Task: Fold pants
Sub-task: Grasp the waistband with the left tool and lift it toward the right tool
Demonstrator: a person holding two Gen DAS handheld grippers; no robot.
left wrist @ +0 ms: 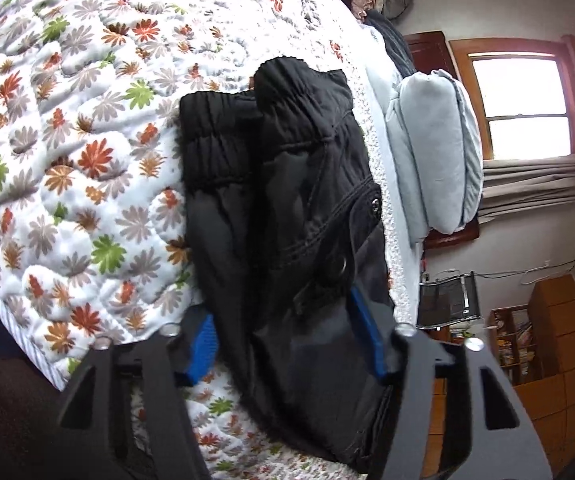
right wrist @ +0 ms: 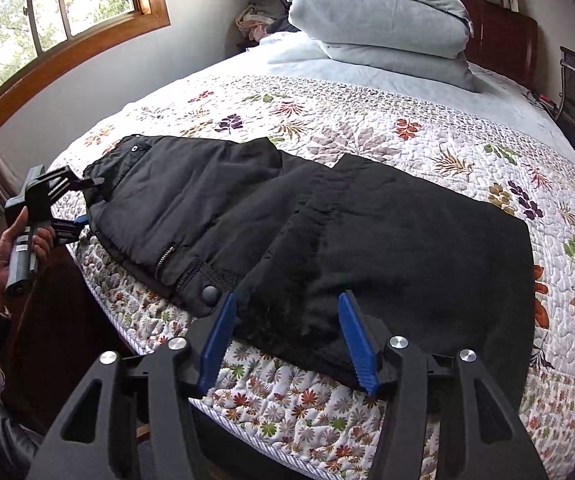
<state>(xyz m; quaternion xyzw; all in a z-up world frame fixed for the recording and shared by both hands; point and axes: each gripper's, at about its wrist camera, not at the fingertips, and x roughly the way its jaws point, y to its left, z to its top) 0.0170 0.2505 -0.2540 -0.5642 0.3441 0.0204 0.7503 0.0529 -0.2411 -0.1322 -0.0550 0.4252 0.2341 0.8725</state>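
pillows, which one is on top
The rounder, puffier pillow by the headboard is on top; the flatter pillow lies under it, on the bed.

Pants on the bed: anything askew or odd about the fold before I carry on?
Slightly askew. The black pants lie folded on the floral quilt, but the layers don't line up: the elastic waistband is bunched and the snap-button corner sticks out near the bed edge. No damage visible.

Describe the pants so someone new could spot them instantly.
Start at the bed, covered by a floral quilt with grey-blue pillows stacked at the headboard. Along the quilt's near edge lie the black pants, partly folded. They are the only dark garment on the quilt, with a zipper and a round snap button.
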